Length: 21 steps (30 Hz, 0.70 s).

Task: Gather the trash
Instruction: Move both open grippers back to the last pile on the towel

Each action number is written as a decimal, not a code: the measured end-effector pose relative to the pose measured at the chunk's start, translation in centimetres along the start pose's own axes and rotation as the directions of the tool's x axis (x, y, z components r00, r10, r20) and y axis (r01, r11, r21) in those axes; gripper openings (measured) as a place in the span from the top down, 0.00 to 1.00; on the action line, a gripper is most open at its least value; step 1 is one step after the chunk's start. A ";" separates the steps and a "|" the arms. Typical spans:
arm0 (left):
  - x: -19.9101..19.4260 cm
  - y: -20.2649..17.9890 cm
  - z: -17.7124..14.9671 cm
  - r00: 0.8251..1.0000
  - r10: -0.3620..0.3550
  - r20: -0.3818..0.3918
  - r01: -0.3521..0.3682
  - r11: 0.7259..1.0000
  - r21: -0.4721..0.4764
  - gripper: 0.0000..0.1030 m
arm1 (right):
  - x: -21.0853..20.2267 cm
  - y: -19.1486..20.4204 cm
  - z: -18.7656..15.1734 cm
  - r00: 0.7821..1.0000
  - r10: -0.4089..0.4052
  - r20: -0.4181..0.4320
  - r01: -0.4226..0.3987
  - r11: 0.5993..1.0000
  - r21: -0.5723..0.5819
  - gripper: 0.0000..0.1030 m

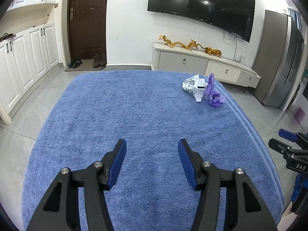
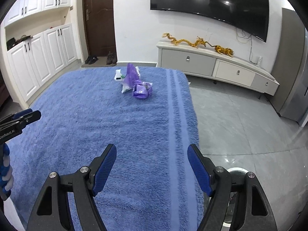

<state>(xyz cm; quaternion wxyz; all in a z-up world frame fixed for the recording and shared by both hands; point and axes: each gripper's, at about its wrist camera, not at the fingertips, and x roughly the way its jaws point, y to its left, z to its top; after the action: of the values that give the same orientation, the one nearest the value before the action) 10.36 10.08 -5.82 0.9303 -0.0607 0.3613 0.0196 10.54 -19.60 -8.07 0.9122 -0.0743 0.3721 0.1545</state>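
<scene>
My right gripper (image 2: 152,154) and left gripper (image 1: 152,150) are both spread, holding nothing. The purple wrapper (image 2: 140,91) and crumpled paper (image 2: 120,76) lie touching at 12 o'clock on the blue towel (image 2: 96,125). Both look light and soft; I would pinch the wrapper's bunched body.

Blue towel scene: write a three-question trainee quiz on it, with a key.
1. True or false: the left gripper is shut on the purple wrapper.
2. What lies beside the purple wrapper on the blue towel? A) a can B) crumpled white paper C) a spoon
3. Fill in: the right gripper is ____.

Key: 1 false, it is open and apart from the wrapper; 2 B; 3 open.
</scene>
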 end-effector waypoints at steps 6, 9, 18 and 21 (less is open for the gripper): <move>1.8 0.1 0.5 1.000 -0.010 -0.022 0.010 1.000 0.009 0.48 | 2.2 0.6 1.4 1.000 0.021 -0.018 -0.021 0.999 -0.029 0.28; 2.9 -0.1 1.0 0.999 -0.016 -0.032 0.016 1.000 0.015 0.48 | 3.5 0.9 2.4 0.999 0.034 -0.024 -0.035 0.998 -0.043 0.28; 6.2 -0.9 2.9 0.997 -0.034 -0.066 0.037 0.998 0.041 0.48 | 7.1 1.4 6.1 0.997 0.068 -0.023 -0.070 0.993 -0.100 0.28; 7.4 -1.1 3.7 0.996 -0.041 -0.079 0.045 0.998 0.048 0.48 | 8.2 1.3 7.2 0.997 0.076 -0.022 -0.078 0.990 -0.115 0.28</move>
<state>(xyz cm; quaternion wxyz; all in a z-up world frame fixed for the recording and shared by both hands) 18.40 9.38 -8.05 0.9168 -0.0460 0.3965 -0.0117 20.41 -14.72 -8.72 0.8965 -0.1140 0.3729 0.2104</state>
